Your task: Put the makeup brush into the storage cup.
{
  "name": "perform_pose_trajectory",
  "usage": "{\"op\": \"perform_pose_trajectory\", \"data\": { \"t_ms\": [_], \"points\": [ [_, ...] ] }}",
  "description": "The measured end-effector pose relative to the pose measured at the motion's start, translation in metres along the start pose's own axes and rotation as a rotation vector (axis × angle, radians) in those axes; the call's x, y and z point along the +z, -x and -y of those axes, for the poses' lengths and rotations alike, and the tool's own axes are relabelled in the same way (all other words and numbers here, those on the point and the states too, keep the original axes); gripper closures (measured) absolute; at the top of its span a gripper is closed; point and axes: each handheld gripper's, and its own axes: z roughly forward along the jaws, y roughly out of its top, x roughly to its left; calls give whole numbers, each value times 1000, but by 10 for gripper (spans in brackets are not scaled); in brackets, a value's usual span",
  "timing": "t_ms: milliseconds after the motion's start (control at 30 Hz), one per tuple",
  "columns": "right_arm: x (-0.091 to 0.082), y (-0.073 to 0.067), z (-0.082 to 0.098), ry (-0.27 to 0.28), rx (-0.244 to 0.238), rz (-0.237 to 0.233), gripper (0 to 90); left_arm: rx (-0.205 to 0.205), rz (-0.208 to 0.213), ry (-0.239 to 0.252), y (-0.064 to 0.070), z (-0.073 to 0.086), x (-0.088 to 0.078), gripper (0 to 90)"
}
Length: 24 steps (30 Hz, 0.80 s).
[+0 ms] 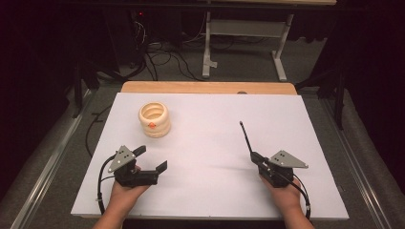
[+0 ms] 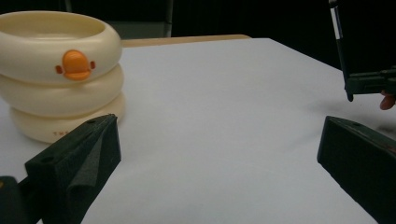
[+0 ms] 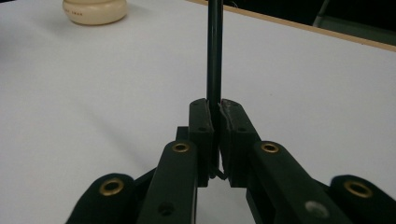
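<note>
Left gripper view: fingers (image 2: 219, 158) spread; right fingers (image 3: 216, 135) pinch black rod (image 3: 214, 51); cup (image 2: 58, 70) print unreadable.

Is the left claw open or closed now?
Open. The left claw has its jaws standing far apart with nothing between them.

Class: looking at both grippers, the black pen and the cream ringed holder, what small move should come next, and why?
Probably carry the right gripper, shut on the black pen, toward the cream holder. The holder's mouth faces up, far left of the pen, while the open left gripper waits near it.
</note>
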Motion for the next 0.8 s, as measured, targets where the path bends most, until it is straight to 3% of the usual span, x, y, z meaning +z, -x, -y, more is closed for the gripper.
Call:
{"op": "perform_pose_trajectory", "data": {
  "t_ms": [300, 500, 800],
  "points": [
    [-1, 0, -1, -3, 5, 0, 861, 31, 18, -7, 12, -12, 18, 2],
    [0, 0, 0, -5, 4, 1, 862, 29, 43, 24, 24, -20, 31, 4],
    [0, 0, 0, -6, -2, 4, 862, 47, 92, 26, 35, -15, 50, 4]
  ]
}}
